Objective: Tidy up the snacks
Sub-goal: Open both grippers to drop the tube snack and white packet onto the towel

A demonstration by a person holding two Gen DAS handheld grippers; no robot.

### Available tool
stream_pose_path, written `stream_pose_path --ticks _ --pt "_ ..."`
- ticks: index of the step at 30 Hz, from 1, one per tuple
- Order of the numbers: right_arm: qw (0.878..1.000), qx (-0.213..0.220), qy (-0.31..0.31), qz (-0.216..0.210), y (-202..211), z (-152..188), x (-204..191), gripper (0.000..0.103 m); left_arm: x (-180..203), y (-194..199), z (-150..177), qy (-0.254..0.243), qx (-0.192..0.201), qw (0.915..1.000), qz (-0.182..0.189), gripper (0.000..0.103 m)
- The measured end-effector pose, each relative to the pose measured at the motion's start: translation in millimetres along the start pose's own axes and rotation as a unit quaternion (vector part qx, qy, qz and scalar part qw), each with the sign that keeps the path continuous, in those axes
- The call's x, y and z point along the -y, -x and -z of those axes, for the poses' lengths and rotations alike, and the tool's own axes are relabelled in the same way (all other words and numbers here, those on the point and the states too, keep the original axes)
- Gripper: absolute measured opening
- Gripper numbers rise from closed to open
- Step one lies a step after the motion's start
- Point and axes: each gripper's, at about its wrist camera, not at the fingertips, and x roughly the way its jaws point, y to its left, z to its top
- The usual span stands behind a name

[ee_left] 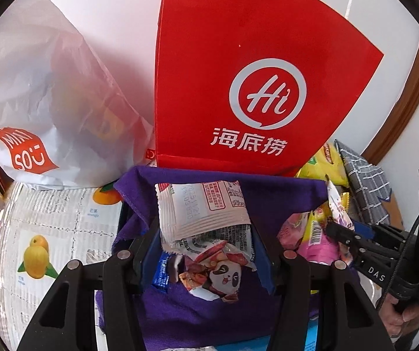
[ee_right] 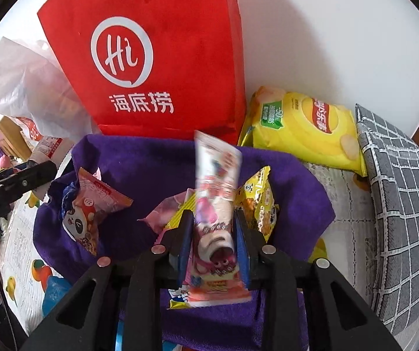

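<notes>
A purple cloth-lined basket (ee_left: 282, 193) (ee_right: 151, 158) holds several snack packets. My left gripper (ee_left: 206, 234) is over its left part with a white snack packet (ee_left: 203, 207) standing between the fingers; the jaws are wide and I cannot tell if they pinch it. A panda packet (ee_left: 224, 275) (ee_right: 83, 219) lies below. My right gripper (ee_right: 213, 222) is shut on a pink bear snack packet (ee_right: 215, 204) held upright over the basket's middle. It shows in the left wrist view (ee_left: 338, 225). A yellow packet (ee_right: 260, 201) stands behind it.
A red Haidilao paper bag (ee_left: 253, 73) (ee_right: 151, 58) stands behind the basket. A white Miniso plastic bag (ee_left: 34, 102) lies at the left. A yellow chip bag (ee_right: 305, 128) and a grey checked cloth (ee_right: 399, 199) lie at the right. A fruit-print tablecloth (ee_left: 48, 234) covers the table.
</notes>
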Motion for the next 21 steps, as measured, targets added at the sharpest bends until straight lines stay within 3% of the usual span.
stream_pose_path --ticks 7,13,21 --pt "1.0 0.008 0.004 -0.004 9 0 -2 0.044 9 -8 4 -0.005 -0.022 0.9993 0.032 0.054" --pt "1.0 0.021 0.008 -0.008 19 -2 -5 0.045 23 -20 10 -0.027 -0.049 0.9982 0.024 0.052" --pt "0.999 0.038 0.005 -0.012 30 -3 -6 0.045 21 -20 10 -0.023 -0.049 0.9983 0.02 0.052"
